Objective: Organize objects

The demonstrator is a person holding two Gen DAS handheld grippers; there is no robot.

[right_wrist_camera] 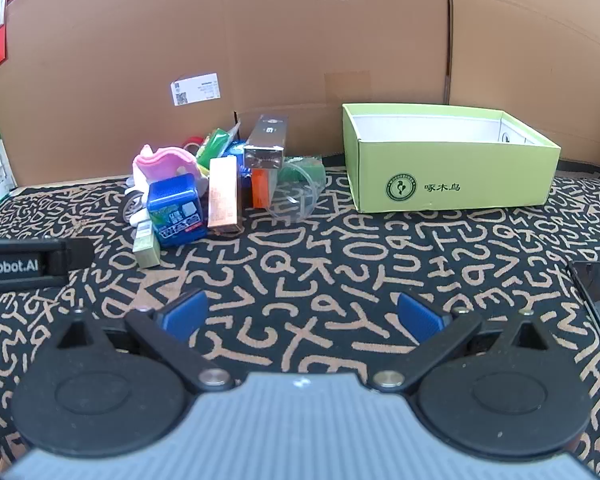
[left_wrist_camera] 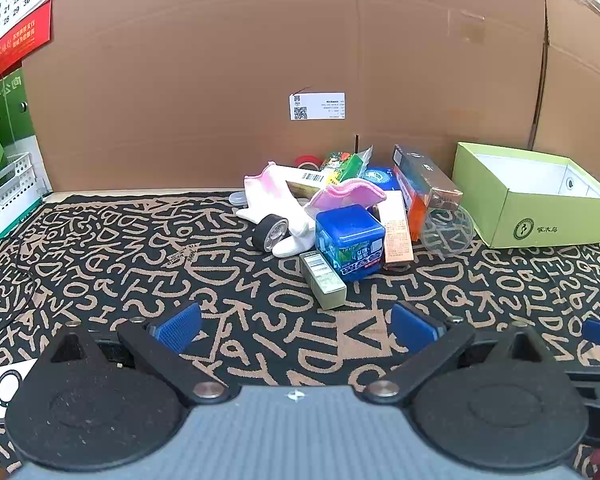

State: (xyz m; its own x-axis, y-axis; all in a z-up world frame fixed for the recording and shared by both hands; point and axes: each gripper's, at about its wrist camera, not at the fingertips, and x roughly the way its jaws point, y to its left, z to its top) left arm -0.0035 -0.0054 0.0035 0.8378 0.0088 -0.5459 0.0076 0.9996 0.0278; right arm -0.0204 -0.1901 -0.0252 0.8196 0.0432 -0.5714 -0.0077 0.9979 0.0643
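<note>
— While hovering over the cloth point(left_wrist_camera: 140, 240), left claw point(left_wrist_camera: 296, 326) spread wide, blue pads point(left_wrist_camera: 180, 326) bare, gripping nothing, touching nothing.
— And the right claw point(right_wrist_camera: 302, 316)?
— Same: spread wide, empty, clear of the cloth point(right_wrist_camera: 340, 260).
— Beyond them?
— Farther out, a heap against the cardboard wall point(left_wrist_camera: 220, 80): small green box point(left_wrist_camera: 323, 280) nearest, touching a blue tub point(left_wrist_camera: 348, 240); pink-and-white socks point(left_wrist_camera: 276, 196), black tape roll point(left_wrist_camera: 270, 232), orange box point(left_wrist_camera: 396, 226), clear cup point(left_wrist_camera: 446, 230) on its side.
— And on the right?
— Lime box point(right_wrist_camera: 452, 176), open-topped, well apart from both claws, just beside the cup point(right_wrist_camera: 300, 192). Contents hard to tell.
</note>
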